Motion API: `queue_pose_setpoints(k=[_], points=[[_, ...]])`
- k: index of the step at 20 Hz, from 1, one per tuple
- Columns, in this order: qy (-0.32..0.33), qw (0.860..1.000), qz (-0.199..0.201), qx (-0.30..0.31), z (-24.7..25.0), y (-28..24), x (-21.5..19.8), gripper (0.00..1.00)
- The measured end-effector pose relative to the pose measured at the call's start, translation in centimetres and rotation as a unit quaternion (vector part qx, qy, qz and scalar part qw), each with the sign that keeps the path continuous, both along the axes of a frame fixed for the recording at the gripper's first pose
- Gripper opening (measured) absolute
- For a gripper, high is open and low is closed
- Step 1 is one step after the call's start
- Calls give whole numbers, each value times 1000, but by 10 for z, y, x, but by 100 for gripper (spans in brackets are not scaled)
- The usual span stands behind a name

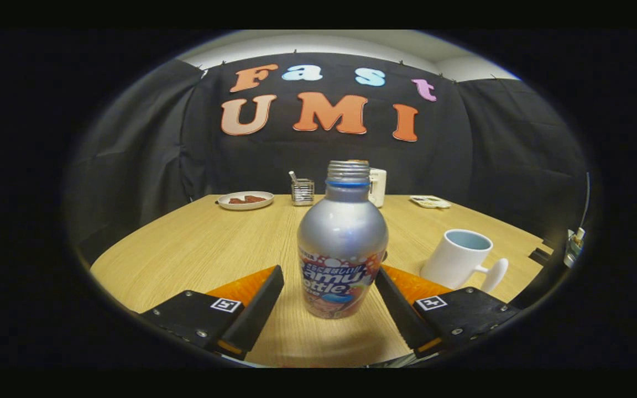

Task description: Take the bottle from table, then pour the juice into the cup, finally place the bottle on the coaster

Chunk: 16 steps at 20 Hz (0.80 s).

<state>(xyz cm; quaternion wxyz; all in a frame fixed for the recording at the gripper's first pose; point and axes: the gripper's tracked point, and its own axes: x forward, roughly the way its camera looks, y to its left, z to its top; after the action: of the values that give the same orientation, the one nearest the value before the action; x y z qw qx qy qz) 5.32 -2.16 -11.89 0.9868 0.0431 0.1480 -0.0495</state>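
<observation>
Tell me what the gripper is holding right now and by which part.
Nothing is held yet. The gripper is open, its fingers on either side of the lower body of the silver metal bottle standing on the wooden table, with visible gaps.

A silver bottle [342,243] with a printed label and an uncapped threaded neck is seen upright on the wooden table. A white mug [458,258], tilted, is seen at its three o'clock, handle at four o'clock.
</observation>
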Motion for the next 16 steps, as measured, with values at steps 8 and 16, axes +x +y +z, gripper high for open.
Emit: queue_pose_setpoints(k=[8, 16], points=[[9, 1000, 8, 14, -6, 2, 14, 99], [-9, 999, 9, 38, 4, 2, 12, 76]])
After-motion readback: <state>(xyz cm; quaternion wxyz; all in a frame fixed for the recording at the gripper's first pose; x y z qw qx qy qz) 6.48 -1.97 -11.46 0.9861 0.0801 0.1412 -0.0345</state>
